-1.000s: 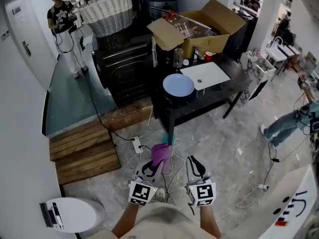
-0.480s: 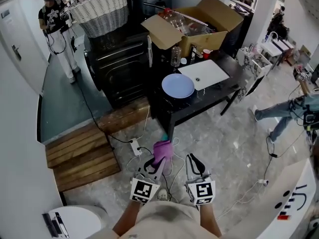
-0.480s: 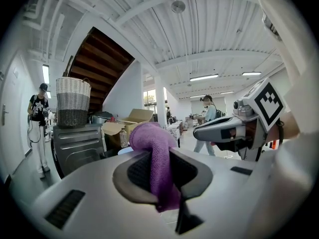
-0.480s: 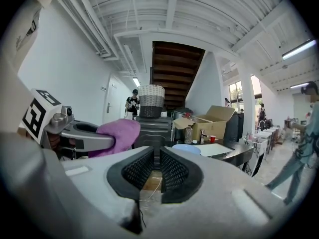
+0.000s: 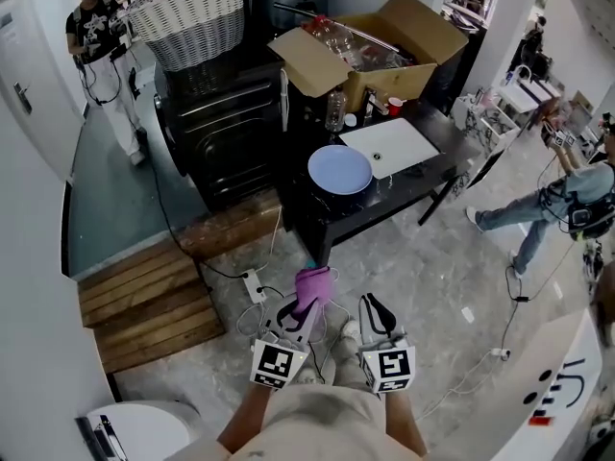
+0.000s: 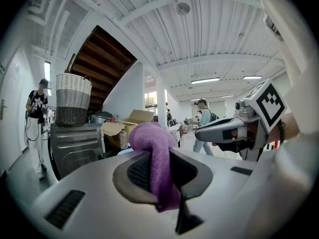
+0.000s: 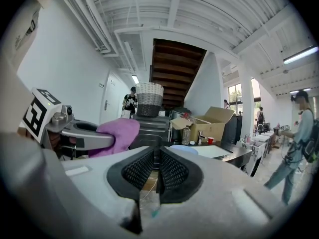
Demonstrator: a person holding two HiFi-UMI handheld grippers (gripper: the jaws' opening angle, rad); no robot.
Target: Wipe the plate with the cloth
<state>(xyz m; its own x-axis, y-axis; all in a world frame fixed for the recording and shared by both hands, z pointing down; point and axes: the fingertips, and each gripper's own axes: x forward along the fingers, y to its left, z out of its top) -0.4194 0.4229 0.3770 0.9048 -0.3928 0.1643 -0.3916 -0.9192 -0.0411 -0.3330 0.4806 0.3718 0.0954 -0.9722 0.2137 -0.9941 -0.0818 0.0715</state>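
Left gripper [image 5: 300, 317]: jaws clenched on the purple cloth [image 5: 313, 286]. In the left gripper view [image 6: 159, 171] the cloth [image 6: 152, 143] stands up between the pads as a folded, ribbed roll, its rounded top above the jaw tips and a short end hanging below.

Right gripper [image 5: 377, 313]: jaws drawn together with nothing between them, as seen in the right gripper view [image 7: 156, 169]. Both grippers are held low, side by side, over the stone floor, well apart from the work surface.

The plate [image 5: 339, 168] is round, pale blue and bare. It lies flat near the front-left corner of the black table [image 5: 423, 179], just beside a white panel [image 5: 394, 144]. In the right gripper view the plate [image 7: 182, 150] shows as a thin blue disc straight ahead, beyond the jaws.

Behind it are an open cardboard box [image 5: 384, 41], a bottle [image 5: 333, 110] and a red cup [image 5: 394, 107]. A wicker basket [image 5: 192, 17] tops the black cabinet [image 5: 226, 123] to the left.

Change from one second ago: grip and cloth unchanged. The person at right [image 5: 557, 209], earlier only legs at the frame edge, is now in fuller view, mid-stride. The table sits slightly nearer.
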